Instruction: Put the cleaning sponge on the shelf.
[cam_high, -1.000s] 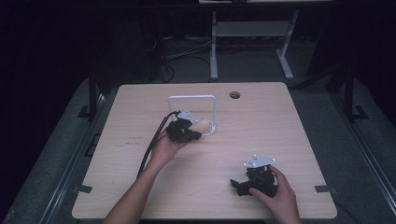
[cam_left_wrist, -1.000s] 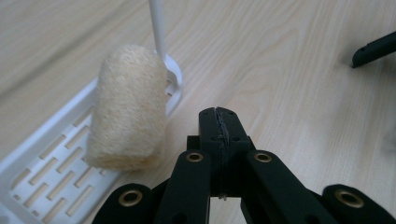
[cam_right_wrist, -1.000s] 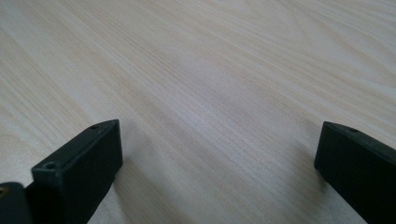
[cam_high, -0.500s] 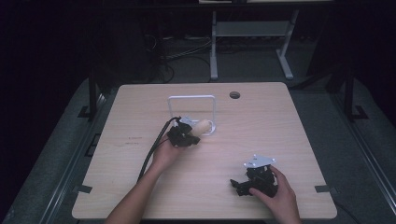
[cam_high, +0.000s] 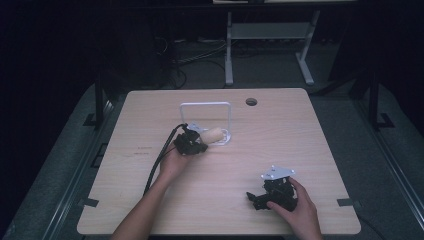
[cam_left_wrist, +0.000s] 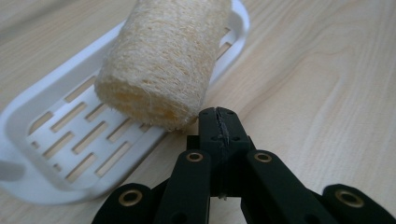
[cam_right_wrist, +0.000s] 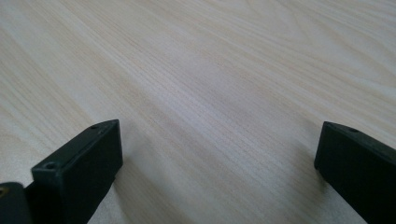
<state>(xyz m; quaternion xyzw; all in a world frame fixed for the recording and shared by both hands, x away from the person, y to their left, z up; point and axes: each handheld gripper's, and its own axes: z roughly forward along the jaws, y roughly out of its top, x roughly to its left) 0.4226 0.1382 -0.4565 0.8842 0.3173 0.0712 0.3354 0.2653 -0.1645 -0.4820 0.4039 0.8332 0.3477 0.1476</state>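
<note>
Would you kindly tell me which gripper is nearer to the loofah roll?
Left. The left gripper, shut, sits right beside the loofah roll on the white tray; the right gripper rests far off.

One camera overhead, one riding on each tongs

The high view looks forward and down over the whole desk (cam_high: 300, 150); both tongs views sit close above its wood, the left facing the loofah (cam_left_wrist: 163, 60) also seen from above.

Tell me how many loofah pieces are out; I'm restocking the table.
1. The loofah roll lies on the white slotted tray, just ahead of the shut left gripper. The tray's handle could hide another.
</note>
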